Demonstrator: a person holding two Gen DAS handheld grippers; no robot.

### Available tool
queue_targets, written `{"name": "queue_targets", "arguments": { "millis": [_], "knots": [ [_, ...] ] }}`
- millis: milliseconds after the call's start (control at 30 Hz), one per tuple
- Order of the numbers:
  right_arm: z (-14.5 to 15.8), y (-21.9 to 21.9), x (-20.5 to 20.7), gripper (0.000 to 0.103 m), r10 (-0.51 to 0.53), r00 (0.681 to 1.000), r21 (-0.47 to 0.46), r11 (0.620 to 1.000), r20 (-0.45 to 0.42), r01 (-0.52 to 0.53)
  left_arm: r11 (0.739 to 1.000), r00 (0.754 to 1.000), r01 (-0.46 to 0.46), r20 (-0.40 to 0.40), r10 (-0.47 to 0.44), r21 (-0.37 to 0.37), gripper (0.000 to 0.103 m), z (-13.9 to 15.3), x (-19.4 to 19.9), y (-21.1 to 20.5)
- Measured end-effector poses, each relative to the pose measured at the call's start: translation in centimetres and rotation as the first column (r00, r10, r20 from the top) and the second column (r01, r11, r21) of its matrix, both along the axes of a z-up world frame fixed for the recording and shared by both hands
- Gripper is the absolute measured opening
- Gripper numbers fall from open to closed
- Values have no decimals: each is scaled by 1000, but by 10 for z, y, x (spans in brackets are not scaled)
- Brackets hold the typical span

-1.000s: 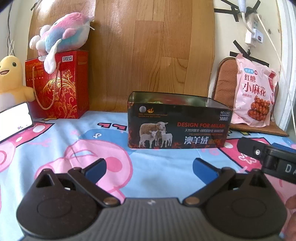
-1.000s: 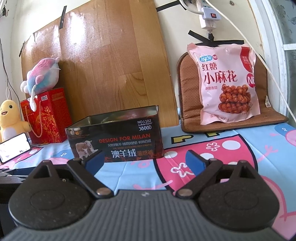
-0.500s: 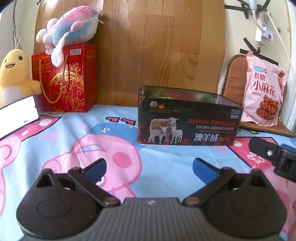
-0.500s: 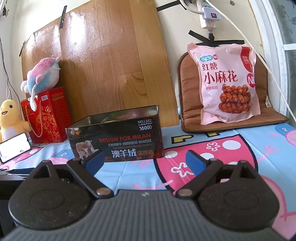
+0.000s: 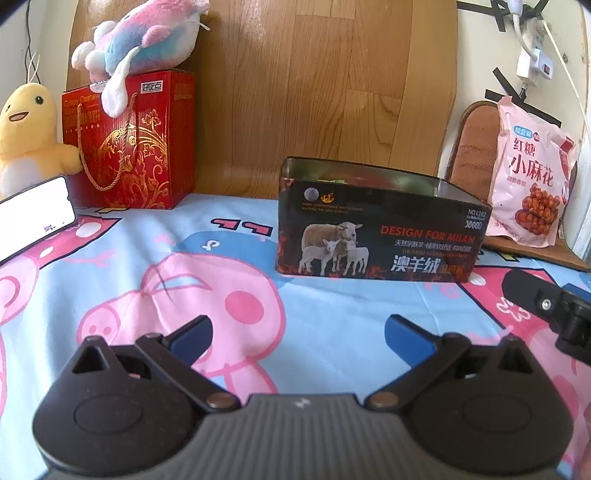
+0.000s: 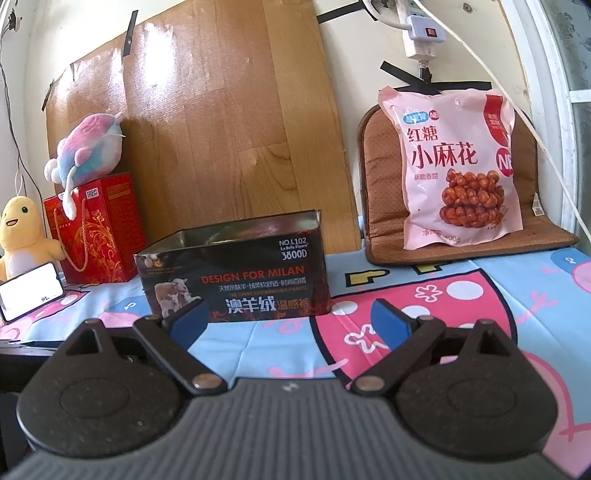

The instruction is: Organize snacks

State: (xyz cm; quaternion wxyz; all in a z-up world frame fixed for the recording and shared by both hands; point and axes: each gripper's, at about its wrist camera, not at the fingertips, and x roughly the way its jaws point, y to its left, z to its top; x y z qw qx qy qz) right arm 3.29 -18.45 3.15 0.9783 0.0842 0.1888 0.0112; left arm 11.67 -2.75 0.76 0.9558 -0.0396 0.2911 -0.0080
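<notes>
One snack bag point(image 6: 456, 166): standing pink, propped against the wall on a brown seat pad point(image 6: 384, 218), well apart to the right of the tin; lower edge partly cut off by the pad in the left wrist view point(image 5: 528, 181).
One tin point(image 5: 380, 229): sitting lidless on the cartoon-print cloth point(image 5: 221, 280), near the wooden board point(image 6: 229, 122); contents mostly hidden behind the wall, only blurred specks of colour peeking over the rim.
Left gripper point(image 5: 297, 334): hovering low over the cloth, blue fingers point(image 5: 194, 334) spread wide, gripping nothing.
Right gripper point(image 6: 290, 319): likewise gaping wide, empty, pointing between tin and bag; showing only as a dark cut-off piece at the right edge of the left wrist view point(image 5: 550, 306).
One red gift bag point(image 5: 129, 144): standing left of the tin, carrying one pink-and-blue plush point(image 5: 144, 44) on top.
One yellow plush point(image 5: 26, 133): sitting beside the gift bag, partly hidden behind one phone point(image 5: 33, 210) with a glowing white screen, text on it too small for reading.
One power strip point(image 6: 419, 33): hanging taped above the bag, top cut off.
</notes>
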Motion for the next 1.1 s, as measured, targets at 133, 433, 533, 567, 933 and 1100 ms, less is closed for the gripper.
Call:
{"name": "queue_targets", "arguments": {
  "millis": [133, 433, 533, 567, 933, 1100],
  "knots": [
    [-1, 0, 0, 96, 8, 1000, 2, 1000, 1, -8, 1000, 1000, 7, -3, -7, 8, 103, 0, 0, -1],
    [0, -1, 1, 96, 20, 1000, 6, 1000, 3, -20, 999, 1000, 14, -4, -14, 43, 103, 0, 1, -6],
    [0, 0, 0, 96, 18, 1000, 6, 1000, 3, -18, 998, 1000, 11, -2, -11, 54, 103, 0, 0, -7],
    [0, 0, 0, 96, 18, 1000, 7, 1000, 3, -18, 998, 1000, 9, -1, -9, 57, 103, 0, 0, -7],
    [-1, -5, 2, 97, 17, 1000, 27, 1000, -12, -17, 997, 1000, -5, -26, 6, 72, 103, -2, 4, -7],
    [-1, -7, 4, 97, 15, 1000, 41, 999, -25, -14, 996, 1000, -3, -22, 5, 84, 103, -2, 3, -8]
  ]
}}
